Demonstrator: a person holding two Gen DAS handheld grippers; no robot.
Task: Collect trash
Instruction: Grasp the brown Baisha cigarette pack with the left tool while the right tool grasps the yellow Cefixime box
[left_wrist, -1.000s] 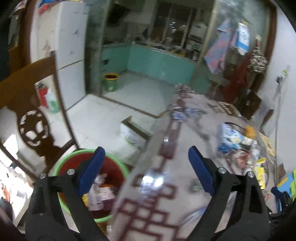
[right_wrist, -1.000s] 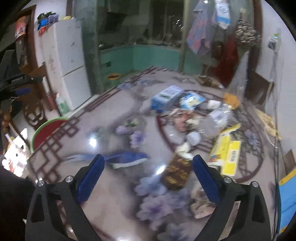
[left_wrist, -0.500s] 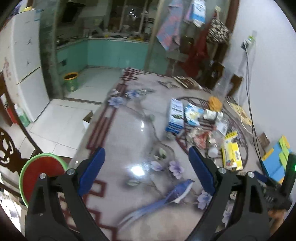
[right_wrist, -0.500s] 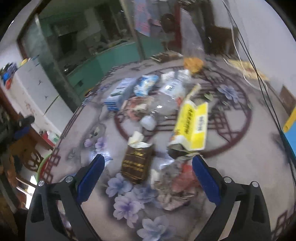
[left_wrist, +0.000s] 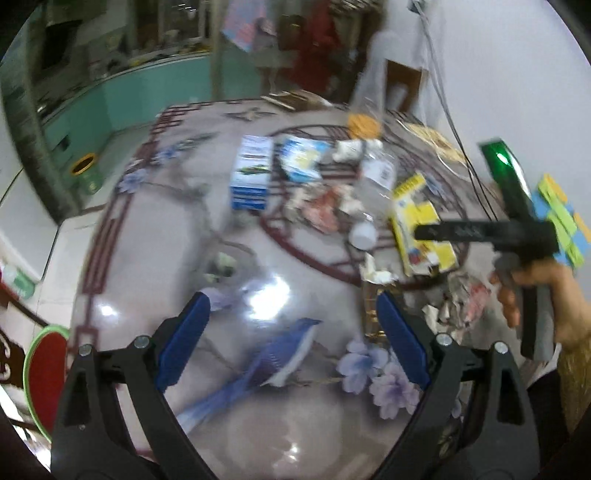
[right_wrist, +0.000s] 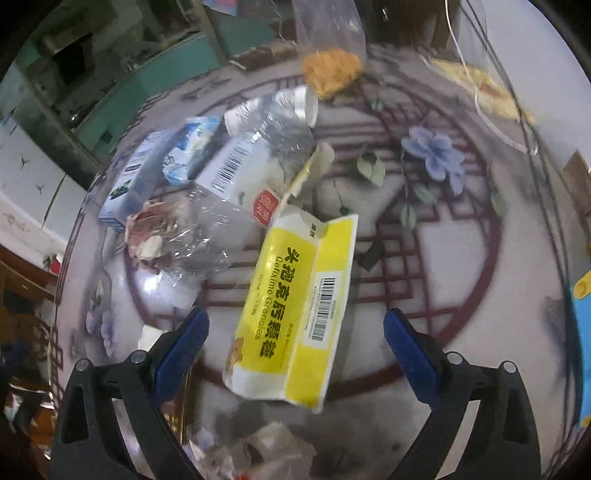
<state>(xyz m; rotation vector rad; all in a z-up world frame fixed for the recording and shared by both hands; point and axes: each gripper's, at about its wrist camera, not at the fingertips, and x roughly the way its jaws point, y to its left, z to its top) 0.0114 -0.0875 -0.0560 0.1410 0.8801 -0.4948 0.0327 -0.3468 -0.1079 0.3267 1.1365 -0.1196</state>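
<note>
Both sets of jaws are spread wide with nothing in them, so you're free to pick your target. Going left to right: your left gripper (left_wrist: 291, 332) hangs over the bare bird-and-flower part of the surface (left_wrist: 155, 236), with the red bin (left_wrist: 44, 373) off its left edge. The trash sits further along in a loose heap: blue box (left_wrist: 251, 173), small blue-white pack (left_wrist: 301, 158), crumpled wrappers (left_wrist: 325, 210), then the yellow box (left_wrist: 421, 221), and your right hand (left_wrist: 535, 295) at the far right.

Your right gripper (right_wrist: 295, 339) is right over that yellow box (right_wrist: 295, 314), which lies flat between the jaws, torn open at the top end. I'd guess it's empty card: light, a bit springy, easy to crush. Take it across the short width near the closed bottom end, where it should be stiffest. The crushed clear bottle (right_wrist: 258, 147) and cellophane (right_wrist: 199, 236) to its left look slick and will probably skate away if you nudge them, so come down clean.

Compared with a second ago, both views have swung hard. The left one was looking past the surface edge at the bin and floor, and now has the whole pile in view. The right one had the heap out ahead, and now the yellow box fills the space between its jaws. Opening hasn't changed on either.
</note>
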